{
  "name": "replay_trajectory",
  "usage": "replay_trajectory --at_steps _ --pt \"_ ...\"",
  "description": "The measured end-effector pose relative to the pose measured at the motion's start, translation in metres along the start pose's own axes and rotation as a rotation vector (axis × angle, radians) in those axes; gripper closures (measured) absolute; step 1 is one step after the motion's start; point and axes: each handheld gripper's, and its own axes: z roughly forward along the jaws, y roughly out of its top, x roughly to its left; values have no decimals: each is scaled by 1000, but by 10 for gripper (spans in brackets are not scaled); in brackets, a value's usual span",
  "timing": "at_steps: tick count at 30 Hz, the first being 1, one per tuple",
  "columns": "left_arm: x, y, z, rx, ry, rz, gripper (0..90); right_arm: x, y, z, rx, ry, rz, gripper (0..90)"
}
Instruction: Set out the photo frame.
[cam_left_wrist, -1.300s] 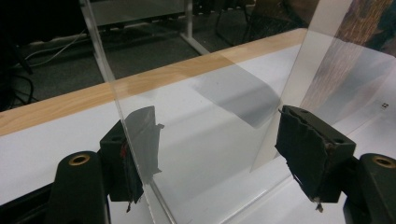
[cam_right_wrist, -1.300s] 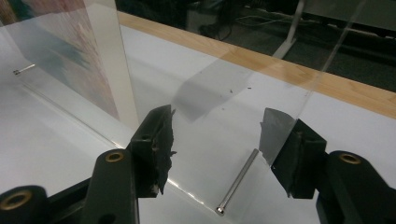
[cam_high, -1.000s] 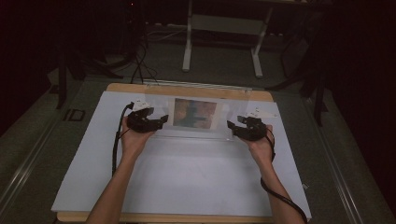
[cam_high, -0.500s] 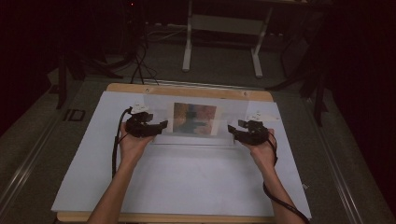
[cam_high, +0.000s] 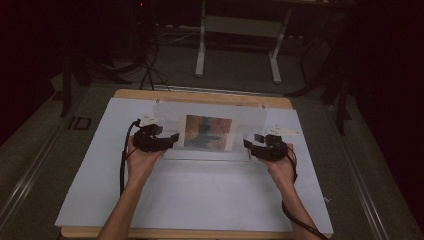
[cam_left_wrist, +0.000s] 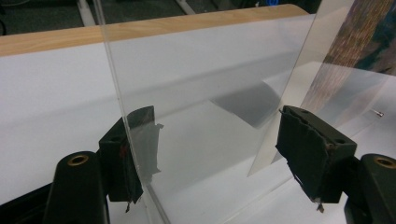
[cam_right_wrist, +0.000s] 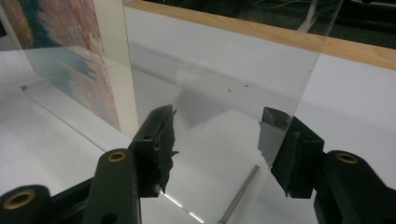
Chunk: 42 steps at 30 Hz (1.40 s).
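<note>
A clear acrylic frame (cam_high: 170, 117) stands upright across the far half of the white table (cam_high: 200, 195), with a colourful picture (cam_high: 210, 131) in its middle. At the frame's left end, my left gripper (cam_high: 172, 137) is open. In the left gripper view my left gripper (cam_left_wrist: 215, 135) straddles the clear sheet (cam_left_wrist: 196, 70), whose edge runs against the left jaw. At the frame's right end my right gripper (cam_high: 247, 144) is open too. The right gripper view has the sheet (cam_right_wrist: 224, 70) between the jaws of my right gripper (cam_right_wrist: 217, 128), its edge by the right jaw. The picture (cam_right_wrist: 70, 51) lies farther left.
A wooden board edge (cam_high: 200, 96) runs along the table's far side. A thin metal rod (cam_right_wrist: 240, 193) lies flat by the sheet's foot, and a small screw (cam_left_wrist: 377, 112) sits near the picture. A white stand (cam_high: 240, 25) and cables are on the dark floor beyond.
Both hands and grippers have drawn slightly toward the near edge of the table, and the frame with its picture has shifted nearer with them.
</note>
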Motion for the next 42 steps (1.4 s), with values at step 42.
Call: replay_trajectory --at_steps 42 --pt "-8 -15 -8 -29 -12 -4 276 5 -12 -9 -15 11 -2 444"
